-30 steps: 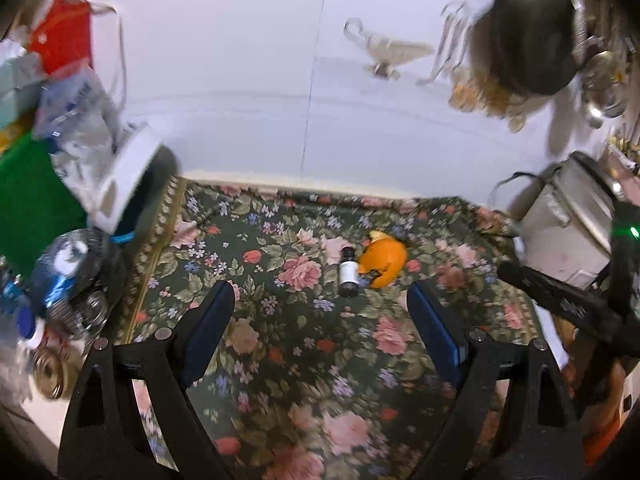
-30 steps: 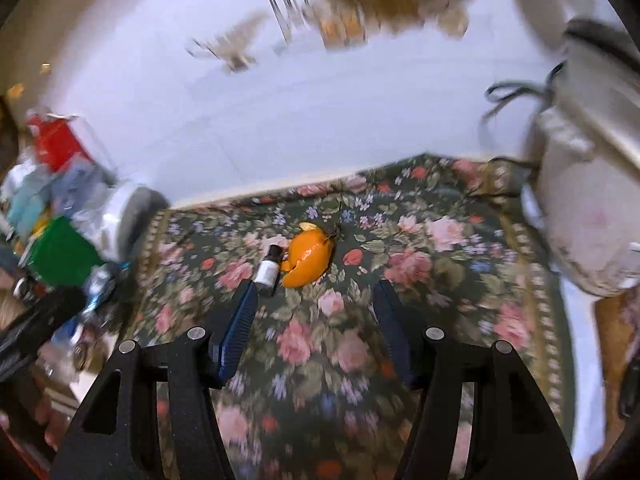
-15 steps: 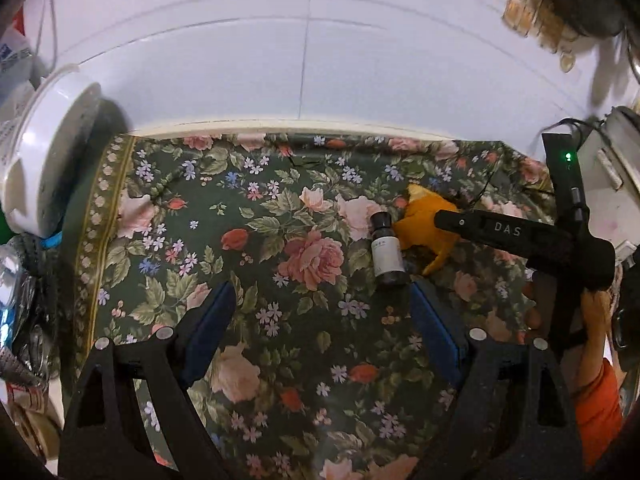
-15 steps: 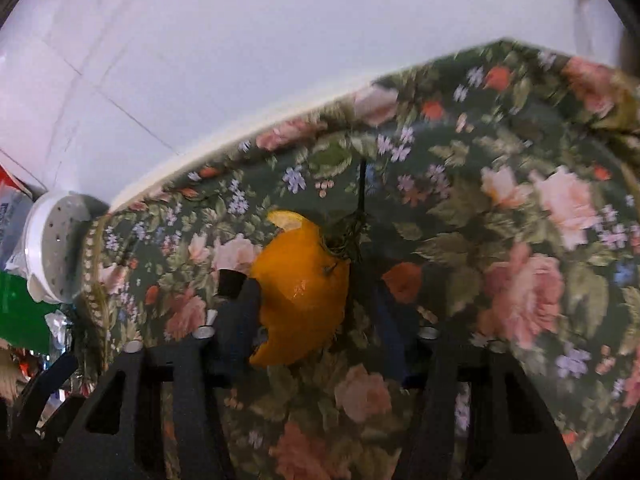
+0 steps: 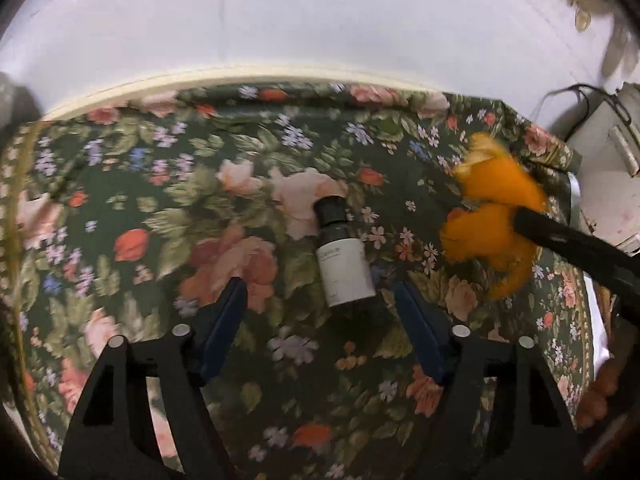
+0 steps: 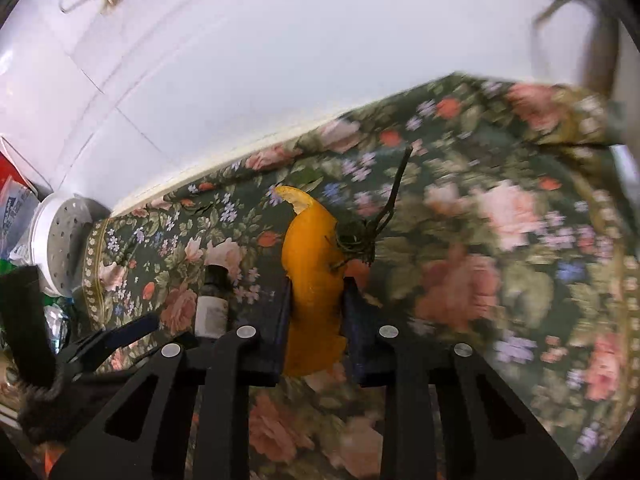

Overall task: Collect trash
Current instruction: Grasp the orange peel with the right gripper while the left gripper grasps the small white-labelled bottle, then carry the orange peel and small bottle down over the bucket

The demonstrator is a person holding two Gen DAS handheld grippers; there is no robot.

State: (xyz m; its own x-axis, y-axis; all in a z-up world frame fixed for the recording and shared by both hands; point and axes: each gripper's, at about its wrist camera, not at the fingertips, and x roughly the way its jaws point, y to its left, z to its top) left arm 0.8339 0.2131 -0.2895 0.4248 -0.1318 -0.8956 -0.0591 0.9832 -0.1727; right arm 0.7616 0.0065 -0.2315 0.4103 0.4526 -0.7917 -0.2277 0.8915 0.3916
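An orange peel [image 6: 314, 268] with a dark stem lies on the floral cloth; my right gripper [image 6: 316, 284] is shut on it, fingers pressing both sides. The peel also shows blurred at the right of the left wrist view [image 5: 490, 216], with a right finger [image 5: 560, 236] against it. A small dark bottle with a white label [image 5: 342, 258] lies on the cloth, cap pointing away. My left gripper [image 5: 320, 292] is open, its fingers just short of the bottle's base on either side. The bottle also shows in the right wrist view [image 6: 212, 304], left of the peel.
The floral cloth [image 5: 160, 208] runs back to a white tiled wall. A white perforated container [image 6: 60, 236] lies at the cloth's left edge beside bags and clutter. A white appliance with a cable [image 5: 608, 168] stands at the right.
My right gripper has closed on the orange peel. My left gripper has moved down and forward to the bottle, fingers staying open.
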